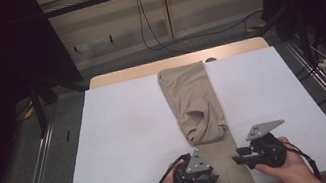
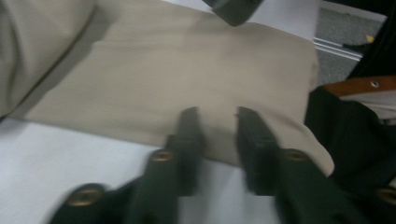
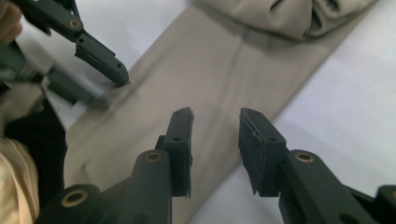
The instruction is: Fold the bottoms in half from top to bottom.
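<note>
Beige trousers (image 1: 191, 97) lie lengthwise down the middle of the white counter (image 1: 122, 129), far end near the back edge, near end running off the front edge between the two hands. Mid-length the cloth is bunched into a folded lump; the near part below it is a flat single strip.

Left gripper (image 1: 215, 177): at the left edge of the flat strip, near the front of the counter, pointing in toward the cloth. In the left gripper view (image 2: 217, 114) its jaws stand narrow, a small gap between them, tips over the strip's edge. Nothing is pinched between the pads there. In the right gripper view the left gripper (image 3: 114, 81) has one tip down at the cloth edge, with a slight pucker by it; touching or just above, cannot tell.

Right gripper (image 1: 236, 156): at the right edge of the same strip, opposite the left one, also pointing inward. Right gripper view (image 3: 215, 114): jaws partly apart, moderate gap, hovering over the strip near its edge, no cloth between the pads.

Both hands come in from the bottom of the high view, one on each gripper body, trousers running between them.
</note>
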A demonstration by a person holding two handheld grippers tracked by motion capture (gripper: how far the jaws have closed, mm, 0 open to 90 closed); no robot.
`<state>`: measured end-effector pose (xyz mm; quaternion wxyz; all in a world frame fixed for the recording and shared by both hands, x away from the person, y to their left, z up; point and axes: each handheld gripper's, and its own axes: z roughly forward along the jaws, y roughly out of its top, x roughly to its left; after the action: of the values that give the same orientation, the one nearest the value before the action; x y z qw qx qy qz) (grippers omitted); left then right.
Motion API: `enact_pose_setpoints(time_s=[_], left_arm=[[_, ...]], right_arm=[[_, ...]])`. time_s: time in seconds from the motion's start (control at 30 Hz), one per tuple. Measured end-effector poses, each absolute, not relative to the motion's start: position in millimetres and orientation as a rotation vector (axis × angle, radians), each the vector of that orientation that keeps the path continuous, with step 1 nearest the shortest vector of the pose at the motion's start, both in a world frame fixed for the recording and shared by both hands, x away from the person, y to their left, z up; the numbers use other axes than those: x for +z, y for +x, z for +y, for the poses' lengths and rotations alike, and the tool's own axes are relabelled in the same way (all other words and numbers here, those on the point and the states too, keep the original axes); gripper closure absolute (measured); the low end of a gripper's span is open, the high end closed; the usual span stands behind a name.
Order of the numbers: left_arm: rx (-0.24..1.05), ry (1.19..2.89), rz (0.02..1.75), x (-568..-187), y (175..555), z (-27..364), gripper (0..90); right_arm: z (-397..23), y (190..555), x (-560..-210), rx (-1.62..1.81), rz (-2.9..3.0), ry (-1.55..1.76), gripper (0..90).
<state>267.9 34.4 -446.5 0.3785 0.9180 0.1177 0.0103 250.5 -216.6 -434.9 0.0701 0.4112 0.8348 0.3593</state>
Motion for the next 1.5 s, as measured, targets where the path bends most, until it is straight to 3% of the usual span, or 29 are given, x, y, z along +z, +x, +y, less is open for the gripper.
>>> enact_pose_setpoints(time_s=[0.07,0.2,0.23,0.27,0.3,0.63,0.8,0.87,0.9,0.93,1.0,1.1,1.17,1.2,1.23,1.3,1.33,1.5], left_arm=[[0.026,2.358,0.272,-446,265,33,87.9],[0.064,2.379,0.237,-444,262,31,90.0],[0.059,2.381,0.238,-444,262,32,90.0],[0.05,2.377,0.245,-444,263,33,90.0],[0.035,2.376,0.263,-444,264,34,90.0],[-0.025,2.336,0.368,-430,262,69,90.0],[-0.038,2.271,0.374,-431,262,62,90.0],[-0.025,2.306,0.353,-435,262,55,73.8],[-0.026,2.308,0.33,-438,262,52,74.0],[-0.016,2.319,0.324,-440,261,50,72.6],[0.02,2.322,0.337,-443,262,46,56.2],[0.034,2.353,0.299,-447,262,41,53.1],[0.049,2.347,0.268,-447,260,39,58.4],[0.033,2.359,0.252,-446,258,39,76.3],[0.053,2.357,0.246,-447,257,37,87.4],[0.044,2.381,0.242,-444,258,36,90.0],[0.035,2.378,0.256,-444,259,36,90.0],[-0.027,2.379,0.338,-439,262,50,90.0]], right_arm=[[-214,243,-441,0.987,2.543,1.199,65.1],[-211,241,-442,0.949,2.53,1.171,73.0],[-212,241,-442,0.946,2.528,1.174,77.6],[-213,241,-441,0.953,2.539,1.177,88.6],[-213,242,-442,0.983,2.555,1.2,90.0],[-205,239,-439,1.064,2.578,1.242,90.0],[-215,242,-433,1.063,2.524,1.286,90.0],[-219,242,-435,1.046,2.516,1.307,89.7],[-220,241,-436,1.038,2.513,1.32,88.6],[-220,241,-437,1.017,2.506,1.31,86.0],[-221,238,-438,0.993,2.51,1.301,74.6],[-222,232,-440,0.993,2.537,1.276,70.2],[-218,229,-440,0.98,2.548,1.235,68.2],[-215,227,-440,0.954,2.542,1.206,68.8],[-212,225,-440,0.929,2.534,1.184,69.9],[-209,224,-440,0.906,2.519,1.19,76.6],[-210,224,-440,0.927,2.533,1.207,90.0],[-206,223,-439,0.952,2.56,1.23,90.0]])
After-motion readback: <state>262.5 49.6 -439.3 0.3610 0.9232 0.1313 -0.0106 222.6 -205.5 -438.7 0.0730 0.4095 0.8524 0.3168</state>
